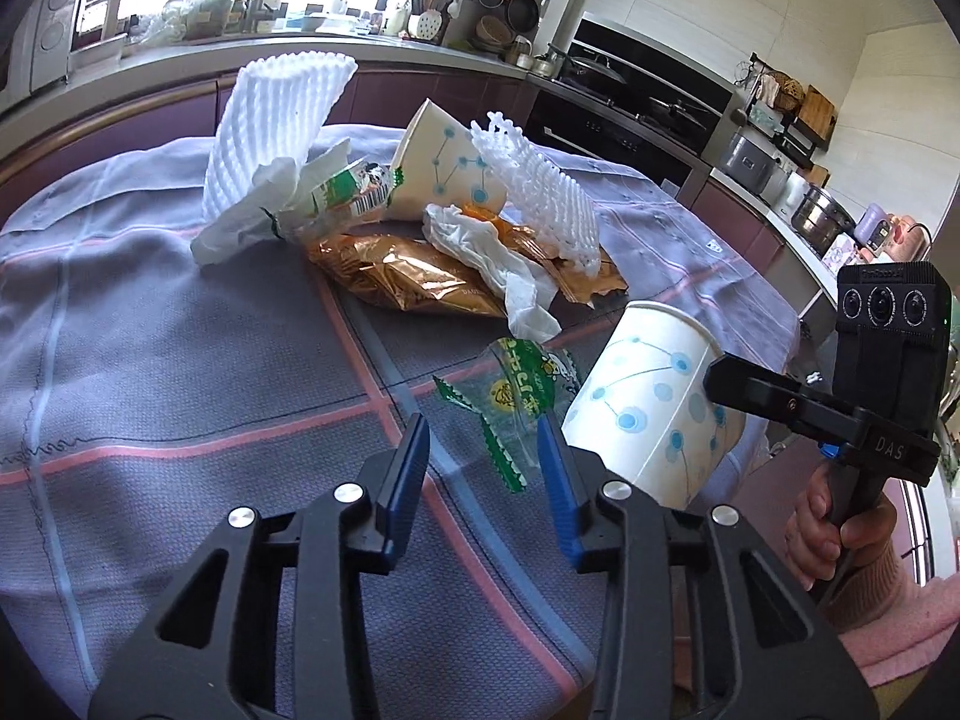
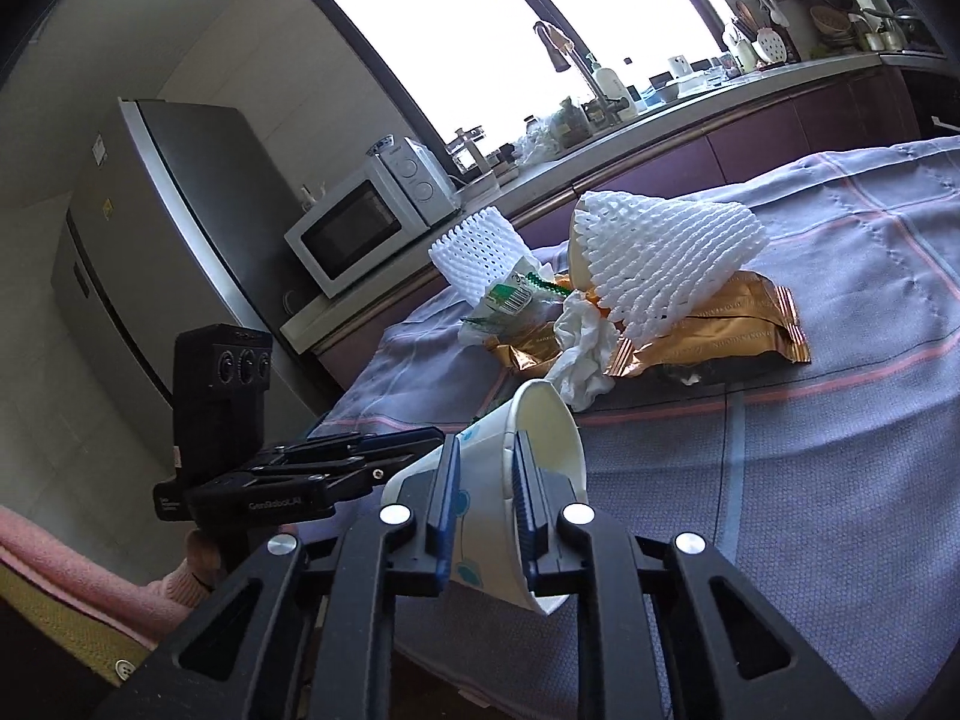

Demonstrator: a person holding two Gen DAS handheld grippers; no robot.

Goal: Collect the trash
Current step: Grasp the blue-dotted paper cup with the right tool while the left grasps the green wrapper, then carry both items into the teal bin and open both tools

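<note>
Paper cup (image 2: 522,480) pinched at its rim by the right gripper (image 2: 483,498), lifted at the near edge of the cloth-covered table (image 1: 180,360).

One blue pad sits inside the cup's mouth and the other outside, closed on the wall (the cup is tilted, mouth up and away). The left gripper (image 1: 483,456) stands partly open over a clear green-printed wrapper (image 1: 510,396), its pads not visibly pressing it. Farther back lies the heap: gold foil bags (image 1: 396,276), crumpled tissue (image 1: 498,264), a second cup (image 1: 444,162), and white foam nets (image 1: 270,126).
</note>
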